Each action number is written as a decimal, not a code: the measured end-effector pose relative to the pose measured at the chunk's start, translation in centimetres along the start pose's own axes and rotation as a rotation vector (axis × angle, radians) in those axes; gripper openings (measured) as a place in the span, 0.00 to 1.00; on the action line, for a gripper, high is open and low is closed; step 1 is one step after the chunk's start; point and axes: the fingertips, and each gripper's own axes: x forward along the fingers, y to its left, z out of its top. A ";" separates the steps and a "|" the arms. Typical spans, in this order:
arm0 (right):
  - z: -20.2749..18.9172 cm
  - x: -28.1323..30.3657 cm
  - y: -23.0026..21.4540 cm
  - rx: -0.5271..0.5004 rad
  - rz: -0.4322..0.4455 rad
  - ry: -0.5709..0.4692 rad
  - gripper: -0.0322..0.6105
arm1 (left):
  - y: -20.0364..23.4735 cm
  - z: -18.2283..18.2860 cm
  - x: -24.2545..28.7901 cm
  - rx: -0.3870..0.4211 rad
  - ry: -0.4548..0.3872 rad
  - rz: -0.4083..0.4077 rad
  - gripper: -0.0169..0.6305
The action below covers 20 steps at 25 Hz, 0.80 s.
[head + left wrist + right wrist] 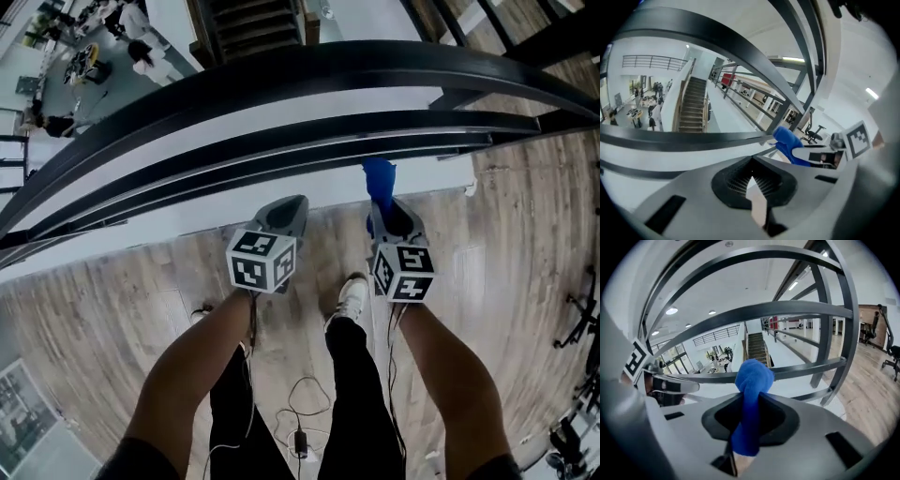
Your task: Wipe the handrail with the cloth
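Note:
The dark curved handrail [309, 66] crosses the top of the head view, with thinner rails [281, 141] below it. My right gripper [386, 208] is shut on a blue cloth [379, 176], whose bunched end sticks up in front of the lower rails, below the top rail. In the right gripper view the cloth [752, 380] stands between the jaws of the right gripper [750, 401], with the handrail [754, 256] arching overhead. My left gripper [292, 202] is shut with nothing in it, level with the right one. Its own view, past the left gripper [751, 176], shows the cloth [787, 140] to the right.
I stand on a wooden floor [506, 244] at the edge of a balcony. A white shoe [352, 298] and a cable [300, 412] are below the grippers. Beyond the rails lie a staircase [691, 105] and a lower hall with people [84, 61]. Office chairs [813, 133] stand far right.

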 end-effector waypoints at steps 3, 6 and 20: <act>-3.8 1.5 8.4 0.020 0.035 0.048 0.20 | 7.1 -3.2 -5.0 -0.079 0.000 0.089 0.03; -6.2 3.6 16.7 0.012 0.071 0.082 0.20 | 14.1 -6.0 -10.4 -0.146 -0.014 0.171 0.03; -12.4 17.0 56.5 -0.212 0.351 0.195 0.20 | 45.2 -15.9 -37.1 -0.372 -0.169 0.482 0.03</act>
